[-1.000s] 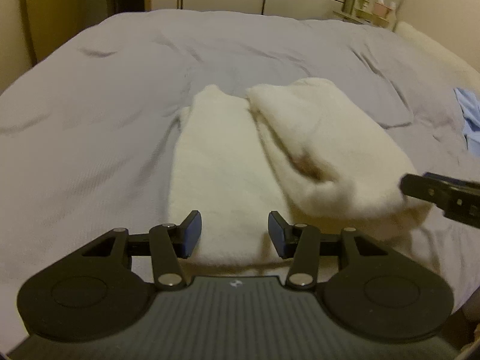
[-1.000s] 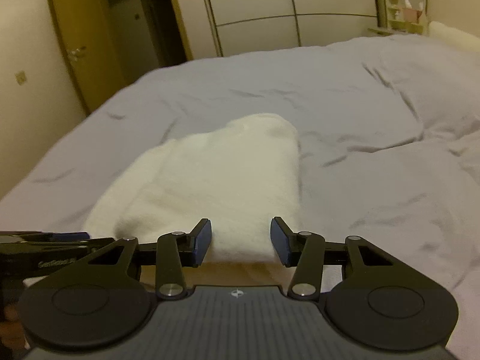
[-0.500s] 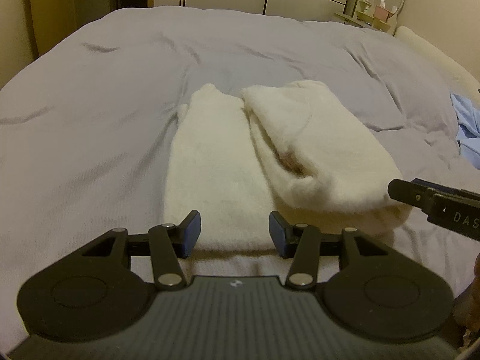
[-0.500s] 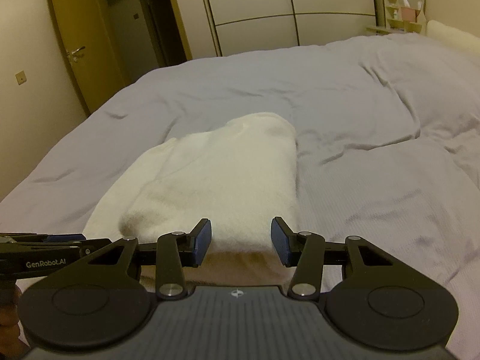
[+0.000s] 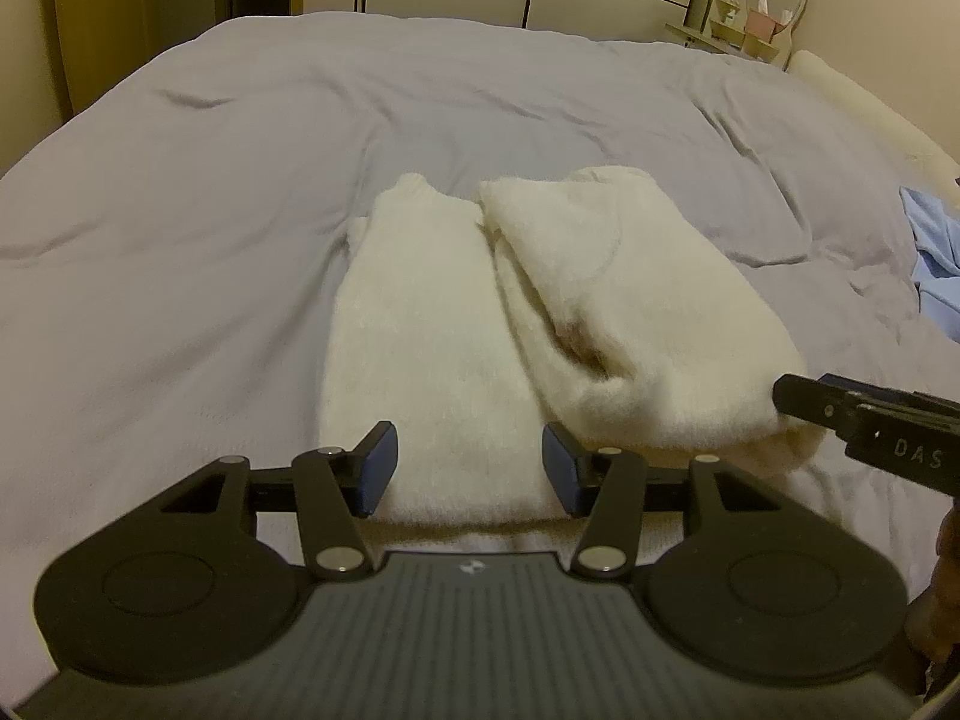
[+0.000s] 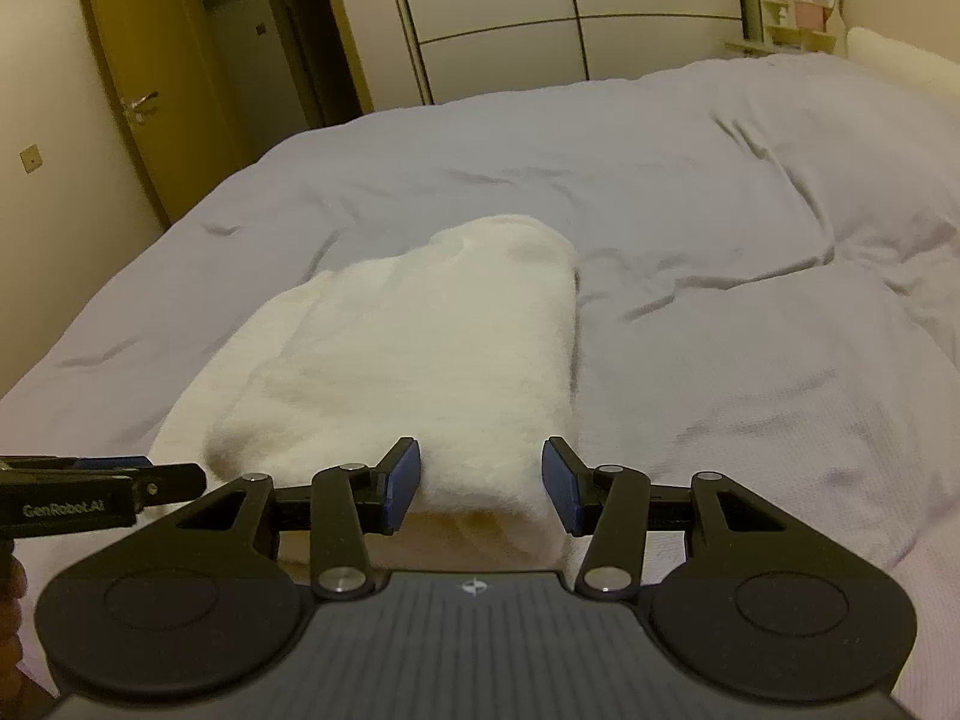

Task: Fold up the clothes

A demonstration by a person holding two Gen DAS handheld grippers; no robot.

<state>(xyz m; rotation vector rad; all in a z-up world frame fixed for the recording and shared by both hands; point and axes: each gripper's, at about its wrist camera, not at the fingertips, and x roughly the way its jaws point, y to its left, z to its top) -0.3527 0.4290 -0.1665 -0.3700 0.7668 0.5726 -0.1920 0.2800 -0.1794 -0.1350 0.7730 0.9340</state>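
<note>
A cream fluffy garment (image 5: 432, 348) lies on the grey-lilac bed. Its right side is folded over into a thick roll (image 5: 636, 312), its left part lies flat. My left gripper (image 5: 468, 468) is open and empty, its fingers either side of the near edge of the flat part. My right gripper (image 6: 480, 483) is open and empty at the near end of the folded roll (image 6: 420, 360). The right gripper's tip also shows in the left wrist view (image 5: 864, 420); the left gripper's tip shows in the right wrist view (image 6: 102, 486).
The bed cover (image 5: 180, 228) spreads wide around the garment, with creases at the right (image 6: 780, 276). A light blue cloth (image 5: 936, 252) lies at the bed's right edge. Wardrobe doors (image 6: 570, 12) and a wooden door (image 6: 132, 90) stand beyond the bed.
Both grippers have drawn back slightly toward the near edge and stay open. The garment's folded roll has settled; it has not otherwise moved.
</note>
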